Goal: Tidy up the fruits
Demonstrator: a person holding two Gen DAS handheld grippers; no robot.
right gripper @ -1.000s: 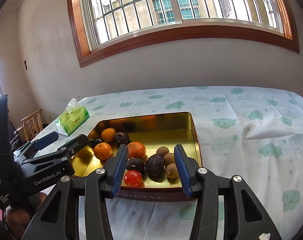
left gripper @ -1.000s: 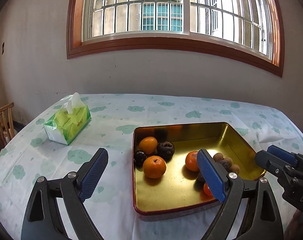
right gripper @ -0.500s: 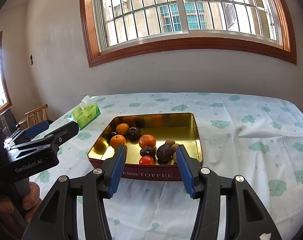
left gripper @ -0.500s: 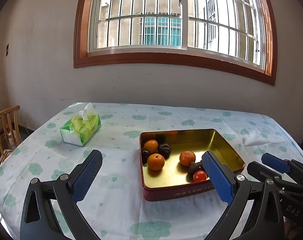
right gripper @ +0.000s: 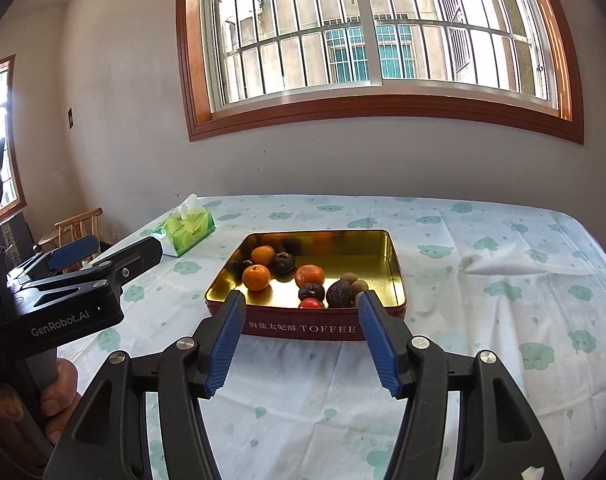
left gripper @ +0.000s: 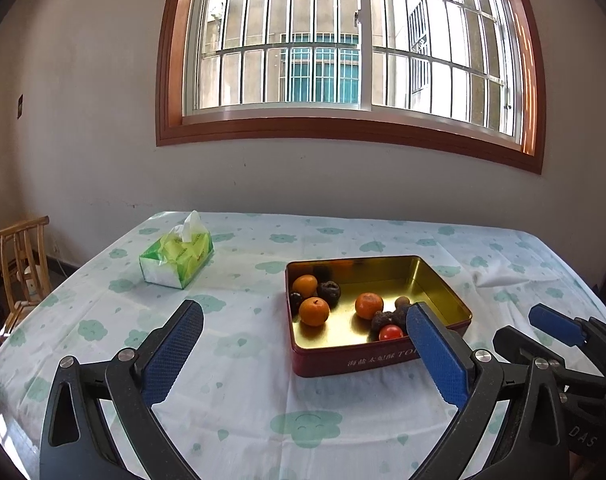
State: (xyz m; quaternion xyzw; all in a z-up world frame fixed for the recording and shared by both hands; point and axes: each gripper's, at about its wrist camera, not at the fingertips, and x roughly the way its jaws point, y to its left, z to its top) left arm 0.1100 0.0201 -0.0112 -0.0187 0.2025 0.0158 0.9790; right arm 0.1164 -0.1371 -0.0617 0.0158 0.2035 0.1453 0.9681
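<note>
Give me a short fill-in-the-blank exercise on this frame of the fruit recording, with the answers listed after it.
1. The fruit lies in a gold-lined tin whose front wall reads ____.
2. The small red fruit nearest that front wall is a single ____.
3. The green pack standing on the tablecloth apart from the tin holds ____.
4. Between the pads of the right claw and of the left claw there is ____.

Missing words: TOFFEE; tomato; tissues; nothing

2 wrist views, both facing tin [left gripper: 377,354]
</note>
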